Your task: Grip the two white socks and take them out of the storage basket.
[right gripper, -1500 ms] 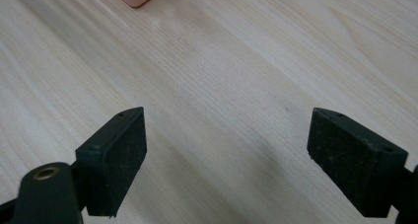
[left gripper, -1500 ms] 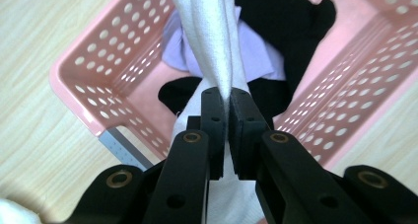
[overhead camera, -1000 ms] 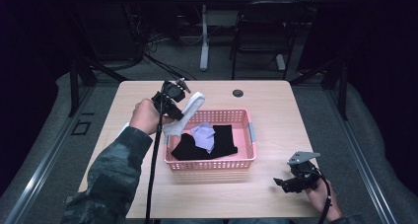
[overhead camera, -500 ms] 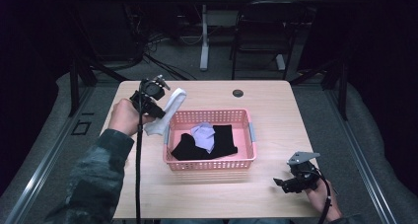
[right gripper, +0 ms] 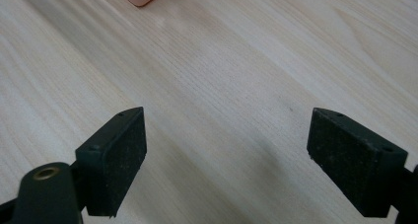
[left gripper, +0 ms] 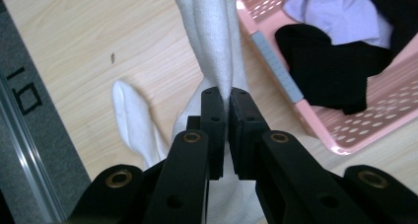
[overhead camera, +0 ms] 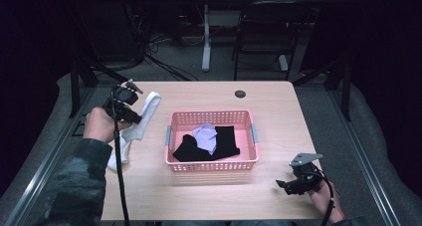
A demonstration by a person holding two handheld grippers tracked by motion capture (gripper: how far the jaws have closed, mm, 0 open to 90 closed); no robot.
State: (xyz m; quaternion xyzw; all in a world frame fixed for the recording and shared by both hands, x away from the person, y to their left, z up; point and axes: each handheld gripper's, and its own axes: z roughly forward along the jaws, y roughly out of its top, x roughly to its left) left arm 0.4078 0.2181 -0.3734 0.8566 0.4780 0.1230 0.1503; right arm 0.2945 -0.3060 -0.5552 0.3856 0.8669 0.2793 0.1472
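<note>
— Since a second ago, what has moved?

— Left arm, mostly. A second ago I held the white sock (overhead camera: pixel 144 117) over the near-left corner of the pink basket (overhead camera: pixel 211 165); now my left gripper (overhead camera: pixel 130 115) has carried it out over the bare wooden table (overhead camera: pixel 278 111), left of the basket and clear of its rim. My right gripper (overhead camera: pixel 293 185) has stayed put near the front right corner.

— Why hold the sock like that?

— Pinched mid-length, I'd say so it hangs free: my left jaws are pressed together on a fold of it, one end rising past them, the other trailing down onto the table by my hand. The right jaws are spread wide over bare wood, holding nothing.

— And the basket?

— A black garment (overhead camera: pixel 219 144) spread across the bottom, with a smaller pale lilac cloth (overhead camera: pixel 205 136) lying on top.
</note>
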